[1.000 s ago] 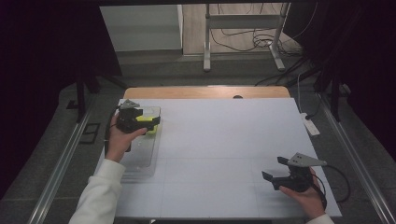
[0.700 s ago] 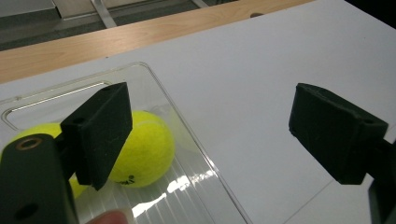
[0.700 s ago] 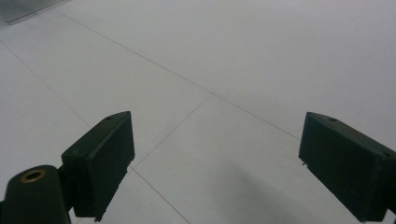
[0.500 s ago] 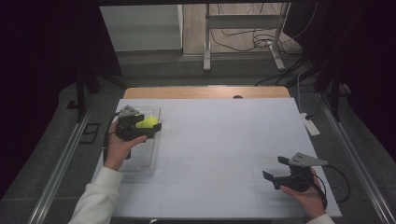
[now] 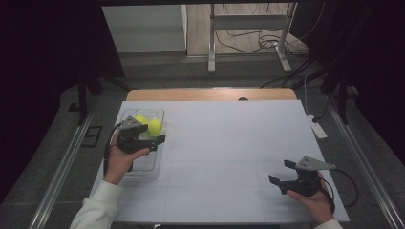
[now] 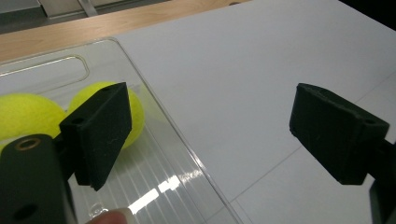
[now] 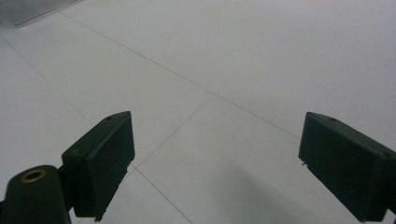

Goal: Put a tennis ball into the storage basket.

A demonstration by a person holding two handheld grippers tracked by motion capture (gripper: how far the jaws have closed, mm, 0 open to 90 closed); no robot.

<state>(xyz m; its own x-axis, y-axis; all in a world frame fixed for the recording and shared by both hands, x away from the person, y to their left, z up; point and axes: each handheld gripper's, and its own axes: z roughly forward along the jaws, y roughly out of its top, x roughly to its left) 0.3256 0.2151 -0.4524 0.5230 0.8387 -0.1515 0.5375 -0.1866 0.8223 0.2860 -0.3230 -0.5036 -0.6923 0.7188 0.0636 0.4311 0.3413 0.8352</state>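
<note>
Your left gripper (image 5: 152, 139) hangs over the clear tray (image 5: 143, 168) at the table's left edge, jaws wide apart and holding nothing; I'd judge it's just let go or is lining up a pick. Two tennis balls (image 5: 148, 125) sit touching at the tray's far end. Your right gripper (image 5: 281, 173) is parked well apart, near the white table (image 5: 229, 143)'s right front, open and empty.

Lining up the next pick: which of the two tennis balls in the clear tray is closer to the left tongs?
The right-hand ball, beside the tray's right wall. It sits just ahead of the open left tongs; the other ball lies farther back and left.
</note>
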